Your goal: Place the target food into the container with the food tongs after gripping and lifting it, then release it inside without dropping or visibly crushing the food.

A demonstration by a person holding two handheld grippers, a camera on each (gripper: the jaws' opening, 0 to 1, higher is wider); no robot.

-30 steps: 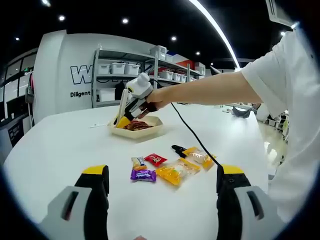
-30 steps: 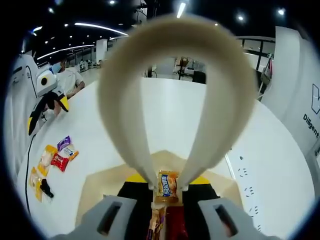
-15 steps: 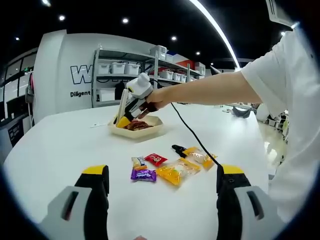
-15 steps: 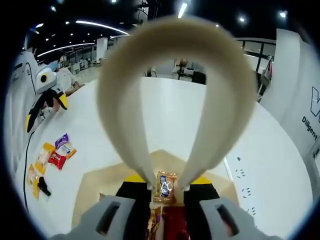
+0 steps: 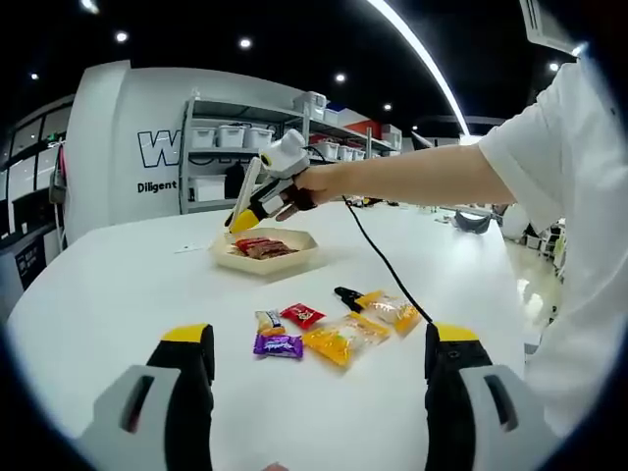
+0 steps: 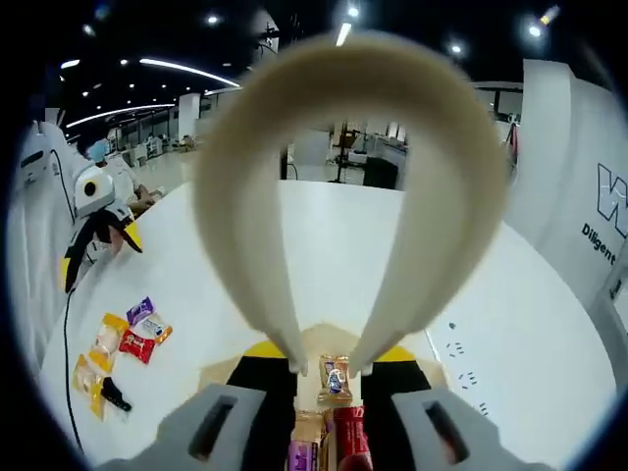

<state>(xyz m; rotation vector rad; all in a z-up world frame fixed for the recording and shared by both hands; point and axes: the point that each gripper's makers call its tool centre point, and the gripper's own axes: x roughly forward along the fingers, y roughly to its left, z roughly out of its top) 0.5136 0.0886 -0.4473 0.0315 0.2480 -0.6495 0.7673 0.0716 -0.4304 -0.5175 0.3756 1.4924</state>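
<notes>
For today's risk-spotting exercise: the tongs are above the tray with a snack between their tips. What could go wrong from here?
1. In the right gripper view the orange snack packet sits between the tips of the tongs; whether they grip it is unclear, so it may drop.
2. The tray already holds packets, leaving little room.
3. The cable trails past the loose snacks on the table and might drag them.

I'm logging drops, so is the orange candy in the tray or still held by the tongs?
In the tray. The orange candy lies below the spread tips of the tongs, with other wrapped snacks beside it.
</notes>
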